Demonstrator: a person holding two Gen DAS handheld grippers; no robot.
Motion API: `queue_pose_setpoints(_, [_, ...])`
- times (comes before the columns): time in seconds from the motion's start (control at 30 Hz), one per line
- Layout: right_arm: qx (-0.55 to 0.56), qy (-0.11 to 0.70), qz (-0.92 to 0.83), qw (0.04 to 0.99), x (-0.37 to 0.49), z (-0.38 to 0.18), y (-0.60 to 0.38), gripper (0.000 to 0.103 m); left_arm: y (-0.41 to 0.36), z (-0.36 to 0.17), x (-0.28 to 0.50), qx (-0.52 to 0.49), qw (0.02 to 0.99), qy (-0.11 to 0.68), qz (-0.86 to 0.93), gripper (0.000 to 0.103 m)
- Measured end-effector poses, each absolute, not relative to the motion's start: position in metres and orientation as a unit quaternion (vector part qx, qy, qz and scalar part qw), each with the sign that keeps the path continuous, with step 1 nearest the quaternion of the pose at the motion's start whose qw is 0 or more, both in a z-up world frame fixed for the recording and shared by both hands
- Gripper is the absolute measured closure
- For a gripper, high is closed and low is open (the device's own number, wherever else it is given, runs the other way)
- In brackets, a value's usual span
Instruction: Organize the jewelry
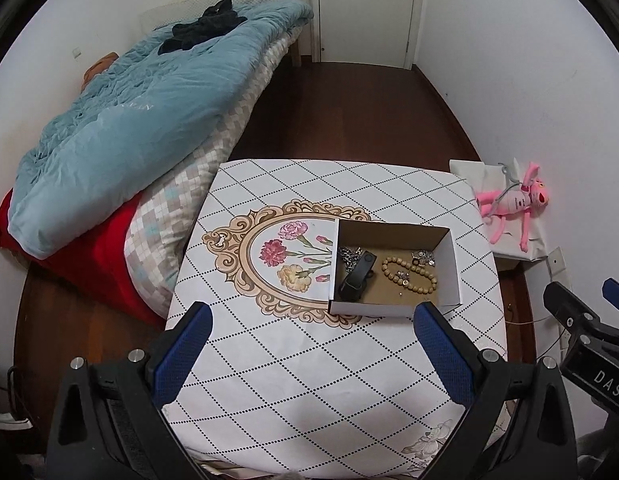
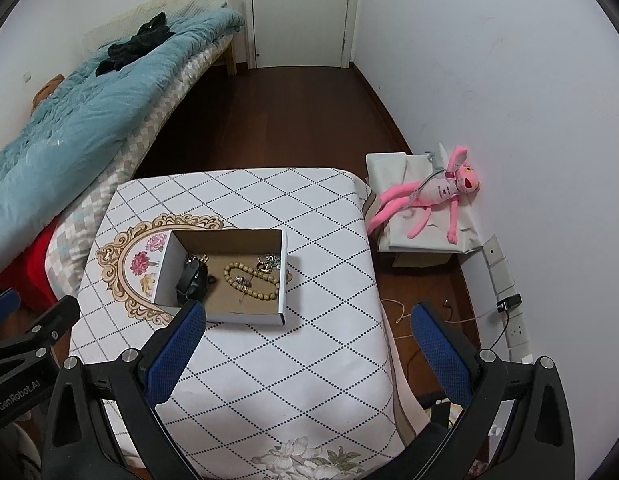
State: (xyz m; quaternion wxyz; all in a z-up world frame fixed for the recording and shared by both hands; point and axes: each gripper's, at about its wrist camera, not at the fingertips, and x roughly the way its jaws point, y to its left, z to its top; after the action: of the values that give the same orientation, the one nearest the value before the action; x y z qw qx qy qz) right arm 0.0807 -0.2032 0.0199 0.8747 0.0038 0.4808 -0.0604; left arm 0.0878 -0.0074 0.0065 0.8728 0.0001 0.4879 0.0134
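Note:
An open cardboard box [image 1: 449,264] [image 2: 283,276] stands on the table [image 1: 309,380] [image 2: 309,360]. Inside lie a wooden bead bracelet [image 1: 407,276] [image 2: 251,282], a black band [image 1: 355,278] [image 2: 193,280], a silver chain [image 1: 347,256] and small silver pieces [image 1: 423,258] [image 2: 269,262]. My left gripper [image 1: 313,312] is open and empty, held above the table's near side, short of the box. My right gripper [image 2: 309,312] is open and empty, near the box's front right corner; its body shows in the left wrist view [image 1: 589,332].
A bed with a blue quilt [image 1: 129,120] [image 2: 81,120] runs along the table's left side. A pink plush toy [image 1: 517,200] [image 2: 437,196] lies on a white-covered box to the right. Cables and a power strip [image 2: 509,308] lie by the right wall. A closed door [image 2: 301,12] is at the far end.

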Motion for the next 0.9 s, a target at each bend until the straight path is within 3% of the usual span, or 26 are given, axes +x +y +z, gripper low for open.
queue_pose_setpoints(0.9, [-0.009, 0.495, -0.050, 0.867, 0.0836, 0.0142, -0.2006, 0.000, -0.0062, -0.0012, 0.0886, 0.001, 0.872, 0.490, 0.002, 0.000])
